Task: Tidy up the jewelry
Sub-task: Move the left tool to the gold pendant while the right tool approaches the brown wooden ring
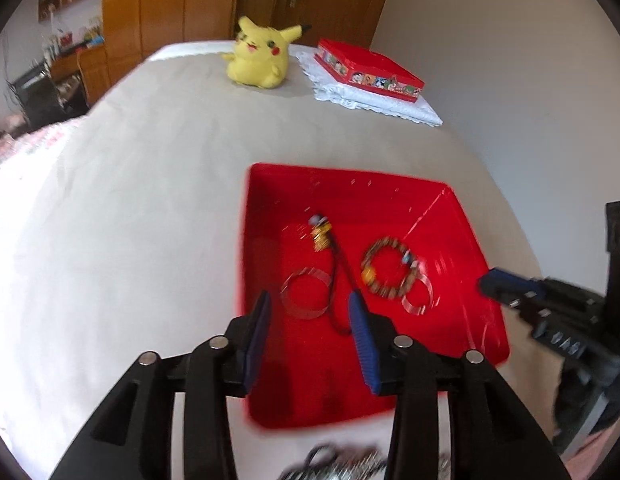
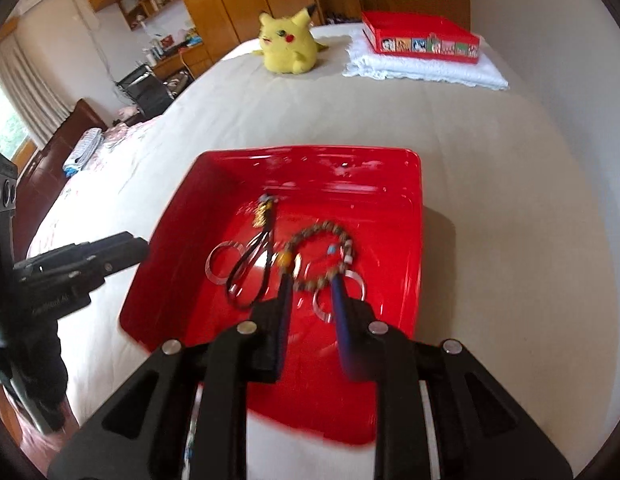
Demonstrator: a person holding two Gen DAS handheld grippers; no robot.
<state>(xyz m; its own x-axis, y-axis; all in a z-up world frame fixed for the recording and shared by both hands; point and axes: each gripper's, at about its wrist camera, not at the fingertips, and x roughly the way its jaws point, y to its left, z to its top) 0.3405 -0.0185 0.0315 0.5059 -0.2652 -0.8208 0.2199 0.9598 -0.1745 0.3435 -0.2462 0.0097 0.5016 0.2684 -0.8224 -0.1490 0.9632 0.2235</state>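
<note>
A red tray (image 1: 350, 178) (image 2: 390, 240) lies on the beige bed sheet. In it are a beaded bracelet (image 1: 368, 274) (image 2: 322, 226), a black cord with a gold charm (image 1: 320, 234) (image 2: 264, 212), and clear bangles (image 1: 306, 314) (image 2: 210, 264). My left gripper (image 1: 310, 304) hovers open over the tray's near left part, with one clear bangle showing through the gap below. My right gripper (image 2: 311, 282) is narrowly open, its tips at the near arc of the beaded bracelet, pads not pressing it. Each gripper shows in the other's view: right gripper (image 1: 490, 280), left gripper (image 2: 126, 244).
A yellow plush toy (image 1: 258, 58) (image 2: 288, 44) sits at the bed's far end. Beside it a red picture box (image 1: 366, 68) (image 2: 422, 36) rests on a folded white lace cloth (image 1: 390, 108). Blurred dark jewelry (image 1: 342, 464) lies in front of the tray. Wooden wardrobes stand behind.
</note>
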